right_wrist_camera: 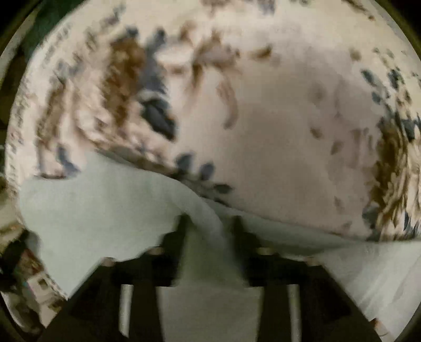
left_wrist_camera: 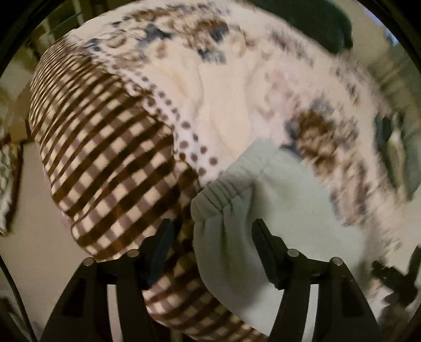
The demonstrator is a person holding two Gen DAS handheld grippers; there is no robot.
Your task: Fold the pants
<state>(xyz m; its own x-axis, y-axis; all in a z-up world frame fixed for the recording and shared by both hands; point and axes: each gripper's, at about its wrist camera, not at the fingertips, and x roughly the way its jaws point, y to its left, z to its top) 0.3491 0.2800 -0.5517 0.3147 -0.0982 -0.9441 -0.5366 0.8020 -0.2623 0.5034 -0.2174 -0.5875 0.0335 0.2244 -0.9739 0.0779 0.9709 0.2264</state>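
Pale mint-grey sweatpants [left_wrist_camera: 289, 197] lie on a patterned bed cover. In the left wrist view their ribbed elastic band [left_wrist_camera: 218, 194] bunches just ahead of my left gripper [left_wrist_camera: 213, 234]. That gripper points steeply down with its jaws wide apart. The cloth sits between the fingers with a gap on the left side. In the right wrist view, which is blurred, the pants [right_wrist_camera: 92, 210] spread to the left. A raised ridge of the fabric runs between the parted fingers of my right gripper [right_wrist_camera: 210, 226], and the pads do not press on it.
The cream bed cover [left_wrist_camera: 223, 105] carries brown and blue flower prints [right_wrist_camera: 126, 73]. A brown checked blanket [left_wrist_camera: 105, 147] bulges at the left, with pale floor [left_wrist_camera: 31, 223] beyond it. Dark green cloth [left_wrist_camera: 329, 23] lies at the far edge. A blurred dark object [left_wrist_camera: 394, 278] is at the lower right.
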